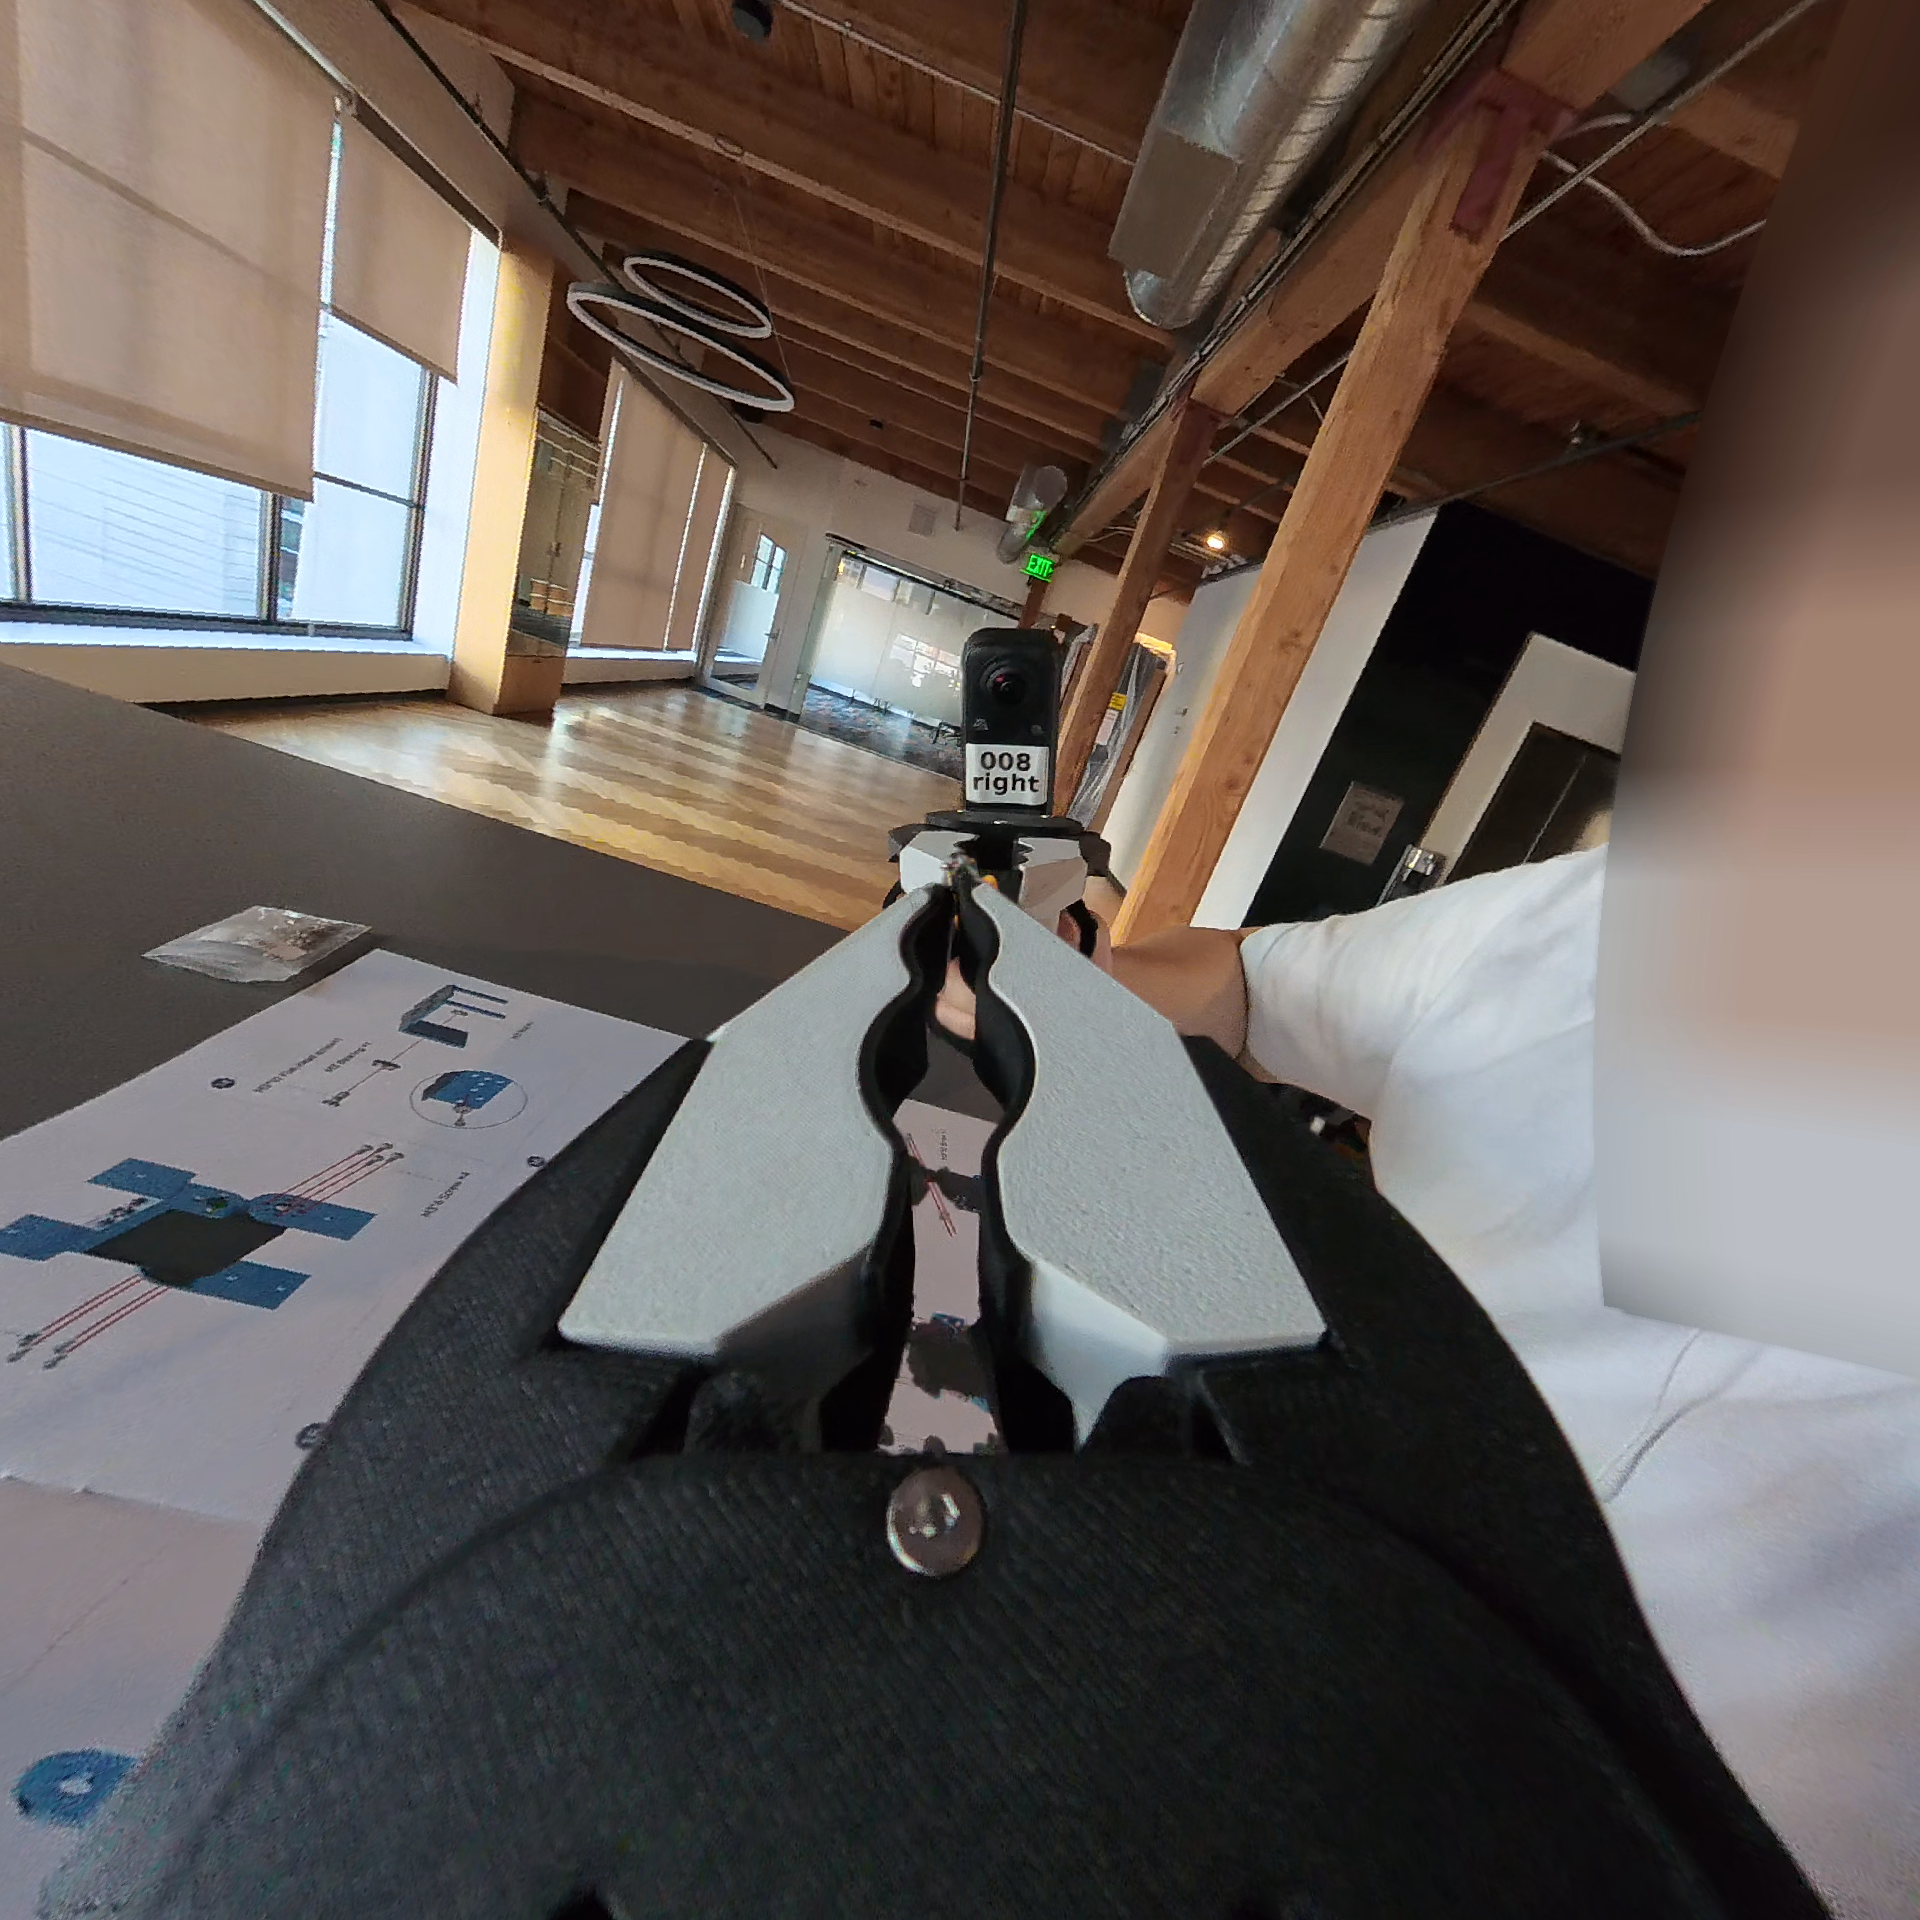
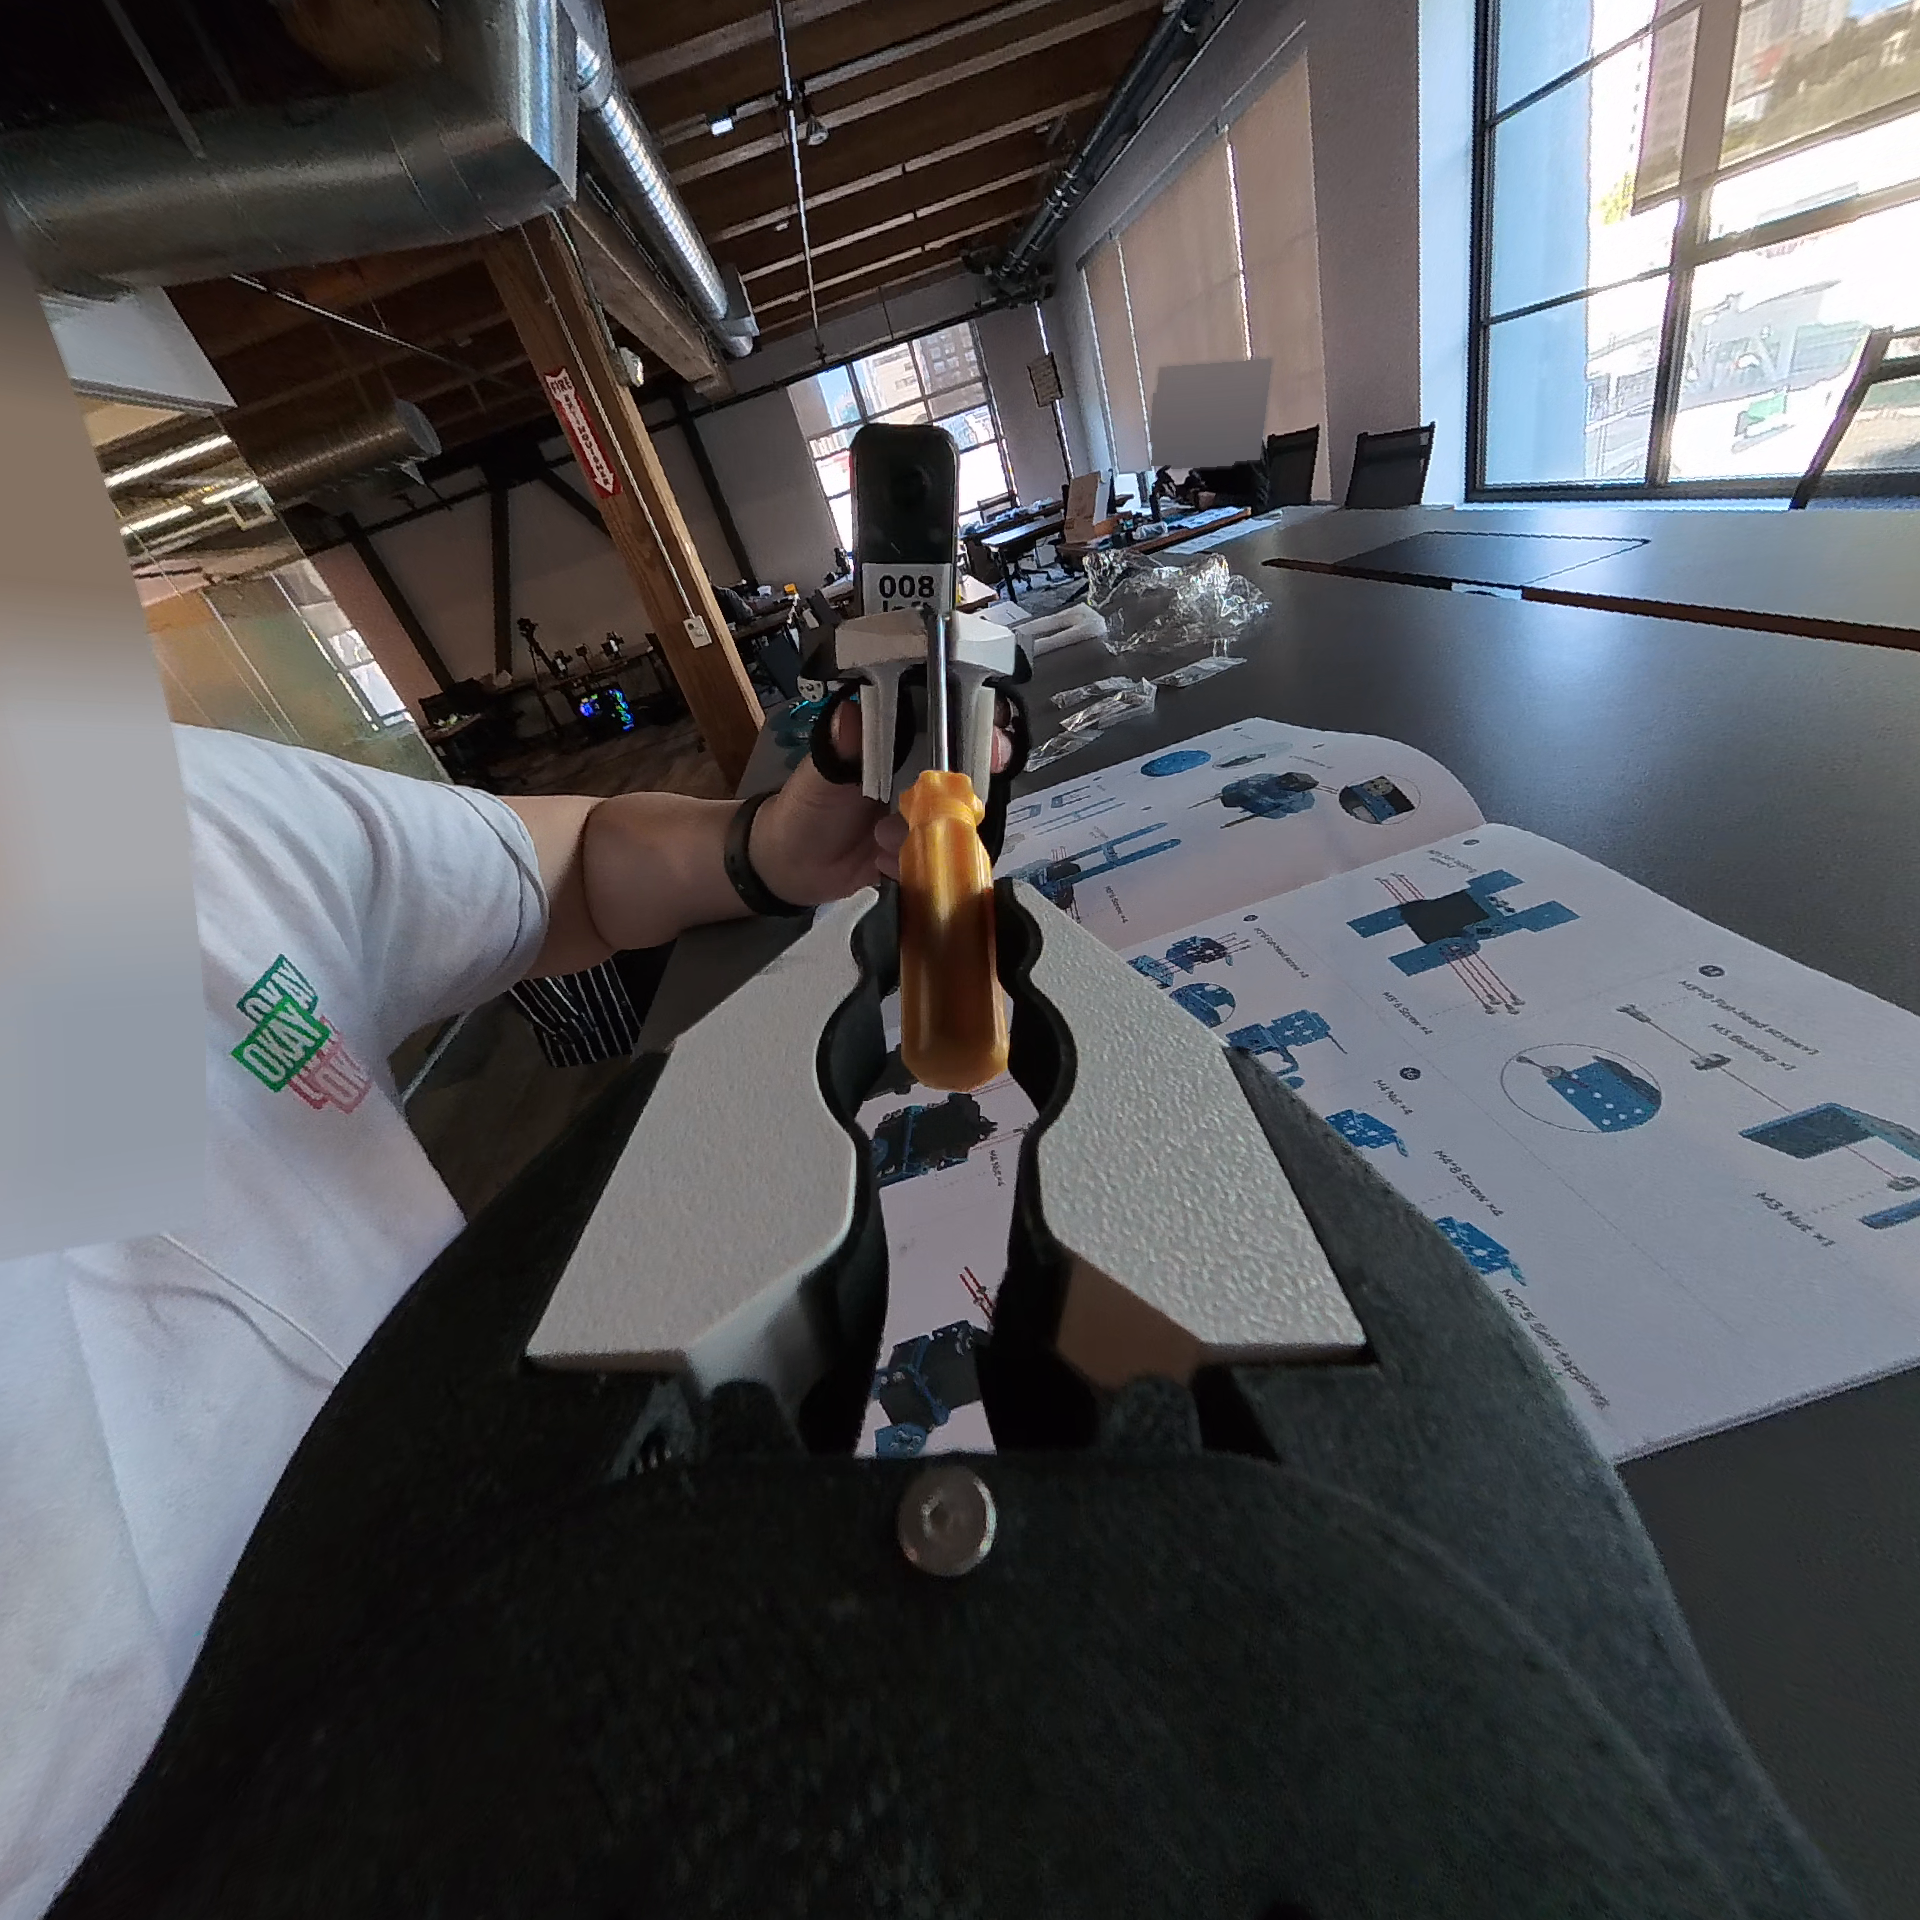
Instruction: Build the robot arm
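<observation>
My right gripper [image 2: 940, 971] clamps the orange screwdriver [image 2: 951, 951] by its handle, the shaft reaching my left gripper [image 1: 961, 914], whose tips pinch its end above the open booklet [image 2: 1558, 1039]. If either slackens, I think it'll drop.

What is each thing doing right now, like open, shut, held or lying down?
right gripper, shut on the screwdriver by its orange handle.
left gripper, shut on the screwdriver's metal shaft near its tip.
screwdriver, held in the air between both grippers.
instruction booklet, open, flat on the table.
small plastic bag, lying on the table.
</observation>
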`<state>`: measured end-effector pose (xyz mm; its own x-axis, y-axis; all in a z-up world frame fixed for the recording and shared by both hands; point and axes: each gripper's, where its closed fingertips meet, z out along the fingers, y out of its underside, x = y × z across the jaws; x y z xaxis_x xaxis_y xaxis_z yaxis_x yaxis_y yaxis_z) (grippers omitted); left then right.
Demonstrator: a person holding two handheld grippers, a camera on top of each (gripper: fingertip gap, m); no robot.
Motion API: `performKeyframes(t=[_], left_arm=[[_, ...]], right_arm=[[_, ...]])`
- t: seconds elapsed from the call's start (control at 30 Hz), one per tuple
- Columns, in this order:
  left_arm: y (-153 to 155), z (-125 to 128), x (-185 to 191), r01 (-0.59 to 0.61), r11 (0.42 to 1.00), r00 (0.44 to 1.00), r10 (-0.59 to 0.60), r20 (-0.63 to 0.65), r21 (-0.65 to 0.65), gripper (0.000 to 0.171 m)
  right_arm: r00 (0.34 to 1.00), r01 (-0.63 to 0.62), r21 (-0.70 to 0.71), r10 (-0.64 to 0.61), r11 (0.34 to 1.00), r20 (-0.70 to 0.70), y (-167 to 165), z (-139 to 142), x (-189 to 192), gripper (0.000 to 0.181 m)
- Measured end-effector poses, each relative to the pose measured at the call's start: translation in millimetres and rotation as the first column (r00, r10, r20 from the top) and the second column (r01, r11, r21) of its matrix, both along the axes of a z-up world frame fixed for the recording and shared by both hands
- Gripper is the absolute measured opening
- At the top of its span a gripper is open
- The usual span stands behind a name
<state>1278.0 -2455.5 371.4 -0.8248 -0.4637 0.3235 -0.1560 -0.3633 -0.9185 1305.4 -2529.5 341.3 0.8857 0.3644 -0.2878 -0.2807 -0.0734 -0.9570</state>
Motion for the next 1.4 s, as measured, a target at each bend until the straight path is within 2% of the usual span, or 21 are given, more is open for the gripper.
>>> performKeyframes(t=[0.2, 0.27, 0.33, 0.37, 0.47, 0.57, 0.63, 0.7, 0.77, 0.8, 0.9, 0.97, 1.13, 1.23, 1.4], left_arm=[[5, -6, 4, -0.01, 0.999, 1.0, 0.011, -0.023, 0.031, 0.0], [1, -21, 7, 0.012, 0.99, 0.998, -0.002, -0.067, 0.138, 0.0], [-3, -47, 7, 0.079, 0.958, 0.983, -0.029, -0.181, 0.276, 0.0], [-3, -57, 6, 0.12, 0.943, 0.97, -0.045, -0.24, 0.312, 0.0], [-5, -69, -5, 0.258, 0.926, 0.907, -0.134, -0.4, 0.275, 0.0], [-7, -92, -21, 0.401, 0.888, 0.781, -0.202, -0.591, 0.225, 0.0], [-11, -102, -33, 0.482, 0.861, 0.69, -0.258, -0.677, 0.163, 0.0], [-16, -110, -45, 0.549, 0.829, 0.608, -0.307, -0.732, 0.109, 0.0], [-18, -117, -55, 0.602, 0.796, 0.535, -0.34, -0.773, 0.067, 0.0], [-18, -121, -57, 0.611, 0.789, 0.517, -0.337, -0.787, 0.064, 0.0], [-18, -124, -67, 0.661, 0.747, 0.493, -0.354, -0.794, 0.077, 0.0], [-17, -127, -73, 0.687, 0.72, 0.49, -0.362, -0.793, 0.096, 0.0], [-15, -125, -84, 0.731, 0.681, 0.429, -0.423, -0.798, 0.032, 0.0], [-17, -124, -91, 0.766, 0.641, 0.419, -0.449, -0.79, 0.042, 0.0], [-17, -124, -98, 0.794, 0.606, 0.418, -0.473, -0.776, 0.058, 0.0]], right_arm=[[0.998, 0.017, -0.007, -0.016, 1.0, 0.062, -5, -2, 4, 0.016], [0.991, 0.02, -0.009, -0.019, 1.0, 0.135, -8, -2, 7, 0.016], [0.962, 0.014, -0.003, -0.013, 1.0, 0.274, -15, -3, 9, 0.016], [0.925, 0.007, 0.001, -0.007, 1.0, 0.379, -20, -6, 8, 0.016], [0.741, 0.03, 0.055, -0.059, 0.998, 0.669, -27, -13, 7, 0.016], [0.579, 0.01, 0.046, -0.043, 0.999, 0.814, -25, -30, -3, 0.016], [0.479, 0.011, 0.055, -0.054, 0.998, 0.876, -22, -40, -6, 0.016], [0.432, 0.002, 0.052, -0.048, 0.999, 0.901, -19, -49, -11, 0.016], [0.442, 0.002, -0.002, 0.001, 1.0, 0.897, -17, -62, -16, 0.016], [0.474, -0.005, -0.041, 0.038, 0.999, 0.88, -17, -67, -19, 0.016], [0.63, -0.062, -0.159, 0.162, 0.985, 0.76, -18, -73, -34, 0.016], [0.678, -0.066, -0.18, 0.177, 0.981, 0.714, -19, -73, -36, 0.016], [0.679, -0.123, -0.163, 0.202, 0.979, 0.706, -22, -72, -50, 0.016], [0.678, -0.135, -0.143, 0.197, 0.98, 0.708, -21, -70, -53, 0.016], [0.692, -0.16, -0.161, 0.227, 0.974, 0.685, -16, -71, -54, 0.016]])
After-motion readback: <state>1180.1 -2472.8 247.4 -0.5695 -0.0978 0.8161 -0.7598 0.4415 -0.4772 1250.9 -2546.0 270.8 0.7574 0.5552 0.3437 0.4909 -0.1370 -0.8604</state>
